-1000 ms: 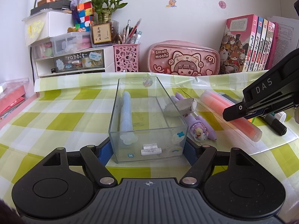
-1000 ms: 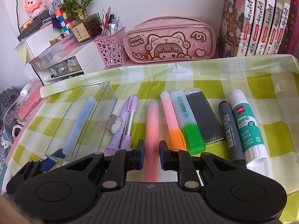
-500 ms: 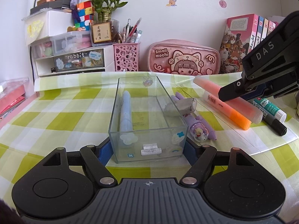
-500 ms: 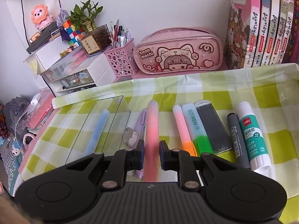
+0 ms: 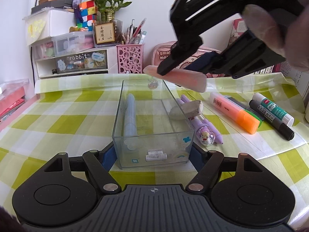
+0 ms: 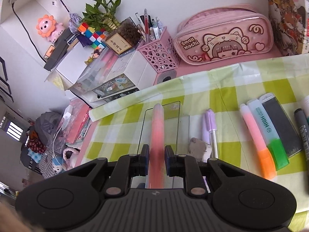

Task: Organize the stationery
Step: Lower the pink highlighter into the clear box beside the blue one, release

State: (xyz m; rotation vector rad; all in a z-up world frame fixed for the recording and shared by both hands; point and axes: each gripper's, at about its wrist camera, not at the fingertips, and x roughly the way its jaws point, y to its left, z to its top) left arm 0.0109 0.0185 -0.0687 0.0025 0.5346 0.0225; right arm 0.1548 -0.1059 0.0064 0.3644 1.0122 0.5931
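A clear plastic box (image 5: 152, 127) stands on the checked cloth with a pale blue pen (image 5: 130, 116) inside. My left gripper (image 5: 153, 154) is shut on the box's near end, one finger on each side. My right gripper (image 6: 156, 155) is shut on a pink highlighter (image 6: 158, 133) and holds it in the air above the far end of the box (image 6: 160, 127); it also shows in the left wrist view (image 5: 177, 76). An eraser (image 5: 186, 109) and purple pens (image 5: 204, 129) lie right of the box.
Orange highlighter (image 5: 234, 112), green highlighter (image 6: 270, 131), dark case (image 6: 280, 123), grey marker (image 5: 270, 119) and glue stick (image 5: 274, 109) lie at the right. A pink pencil case (image 6: 222, 44), pink pen holder (image 5: 130, 58), drawer unit (image 5: 73, 61) and books stand along the back wall.
My right gripper has lifted the pink highlighter off the cloth and carried it left, up over the box. The left gripper and box have stayed still.
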